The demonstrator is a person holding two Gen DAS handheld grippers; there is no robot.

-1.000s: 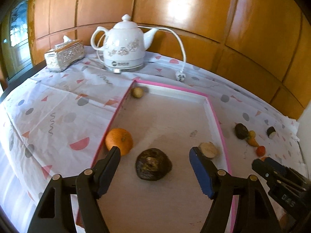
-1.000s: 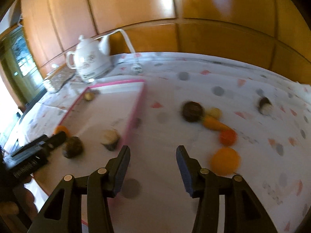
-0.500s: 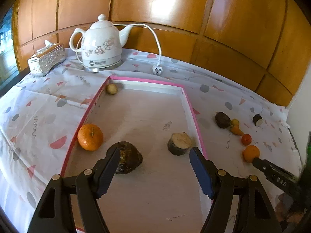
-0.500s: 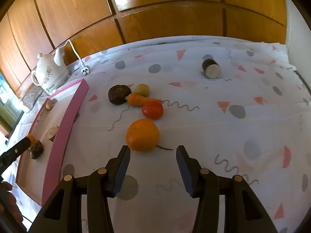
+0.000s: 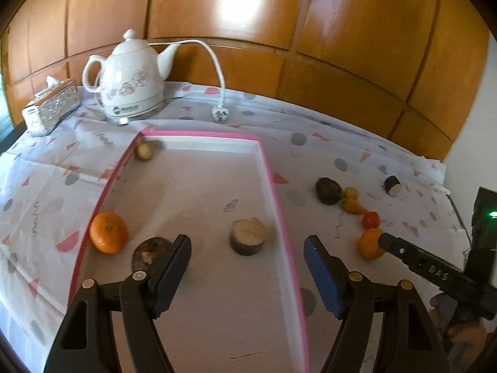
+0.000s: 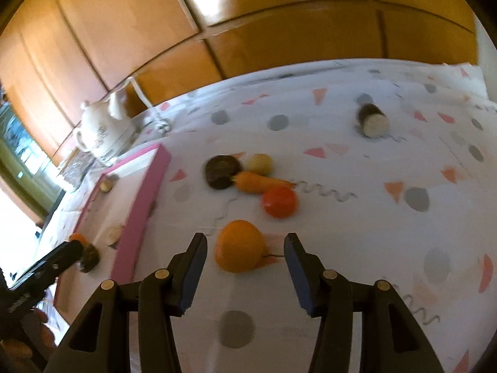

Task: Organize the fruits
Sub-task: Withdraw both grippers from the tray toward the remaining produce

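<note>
A pink-rimmed tray [image 5: 273, 186] holds an orange [image 5: 108, 232], a dark brown fruit [image 5: 149, 253], a cut brown piece [image 5: 248, 237] and a small yellow fruit [image 5: 143, 151]. My left gripper [image 5: 247, 267] is open and empty above the tray's near part. On the cloth to the right lie an orange [image 6: 239, 246], a red tomato [image 6: 279, 201], a small carrot [image 6: 257, 181], a dark round fruit [image 6: 222, 171], a pale yellow fruit [image 6: 261, 163] and a cut dark piece [image 6: 372, 120]. My right gripper [image 6: 245, 259] is open, its fingers either side of the loose orange's near end.
A white electric kettle [image 5: 130, 88] with a loose cord and plug [image 5: 220, 113] stands behind the tray. A silver tissue box [image 5: 51, 108] sits at the far left. Wooden panels back the table. The patterned cloth [image 6: 388, 217] covers the table.
My right gripper has moved forward onto the loose orange, which now sits between its fingers. My left gripper has shifted right over the tray, still open.
</note>
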